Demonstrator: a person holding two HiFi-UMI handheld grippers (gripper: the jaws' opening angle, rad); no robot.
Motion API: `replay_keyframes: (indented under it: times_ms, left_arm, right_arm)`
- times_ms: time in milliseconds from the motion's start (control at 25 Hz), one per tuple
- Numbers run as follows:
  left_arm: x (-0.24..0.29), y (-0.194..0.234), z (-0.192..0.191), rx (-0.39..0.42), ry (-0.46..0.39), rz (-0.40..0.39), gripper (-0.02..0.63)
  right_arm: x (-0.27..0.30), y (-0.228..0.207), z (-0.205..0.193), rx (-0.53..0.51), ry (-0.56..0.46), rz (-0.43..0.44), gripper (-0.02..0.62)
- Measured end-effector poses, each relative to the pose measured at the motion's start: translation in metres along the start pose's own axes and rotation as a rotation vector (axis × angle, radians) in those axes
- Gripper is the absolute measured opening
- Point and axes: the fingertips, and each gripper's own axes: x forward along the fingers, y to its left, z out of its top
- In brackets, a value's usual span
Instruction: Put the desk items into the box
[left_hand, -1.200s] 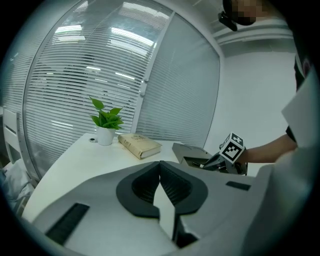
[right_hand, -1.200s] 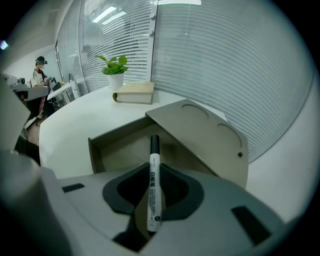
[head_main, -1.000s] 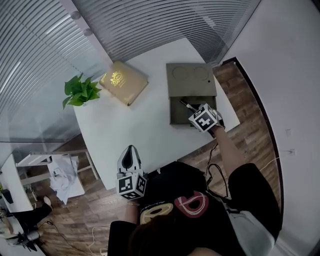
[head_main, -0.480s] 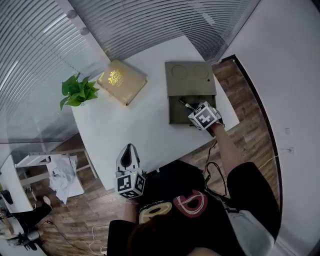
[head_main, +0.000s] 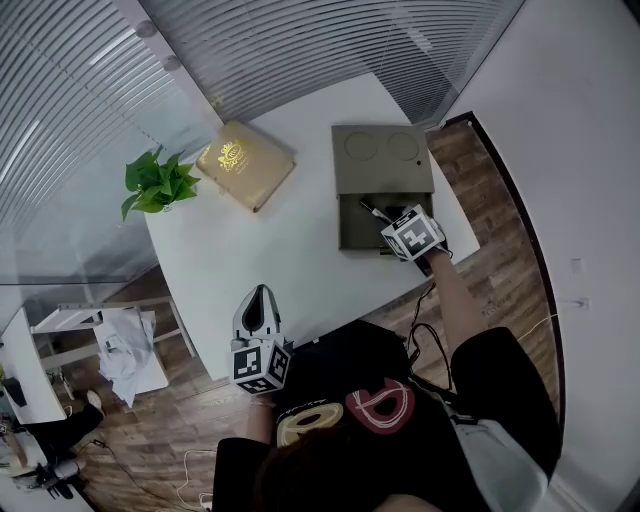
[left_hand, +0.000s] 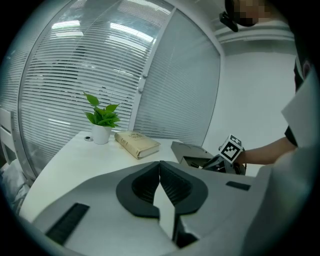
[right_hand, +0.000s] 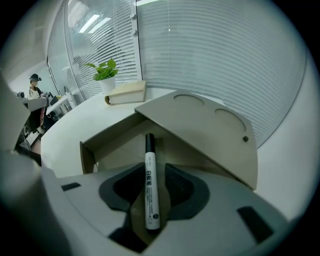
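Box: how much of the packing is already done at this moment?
Done: nothing shows inside the box yet. In hand: the marker stands between the right claw's jaws above the open box; they have just been opening and do not press it. Left: the book and the plant sit on the table; the left claw is shut and empty.

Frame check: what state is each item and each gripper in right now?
box: lid open
right gripper: jaws just opening, pads off the marker
marker: loose between the right gripper's jaws
left gripper: shut, empty
book: closed, flat on table
plant: upright
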Motion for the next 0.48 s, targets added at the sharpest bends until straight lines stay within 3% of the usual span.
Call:
replay_keyframes:
  times_ms: [120,240,480]
  left_arm:
    - [0.001,0.0,0.002,-0.001,-0.003,-0.004,0.017]
    - [0.0,0.0,0.002,-0.003,0.0,-0.005,0.017]
    - [0.0,-0.001,0.001,-0.001,0.002,-0.019,0.017]
  right_arm:
    - [-0.002,0.001,-0.001,-0.002,0.002,0.004,0.176]
    - [-0.002,0.003,-0.004,-0.02,0.004,0.003,0.176]
    - [-0.023,0.002,0.009,0.039,-0.104,-0.048,0.186]
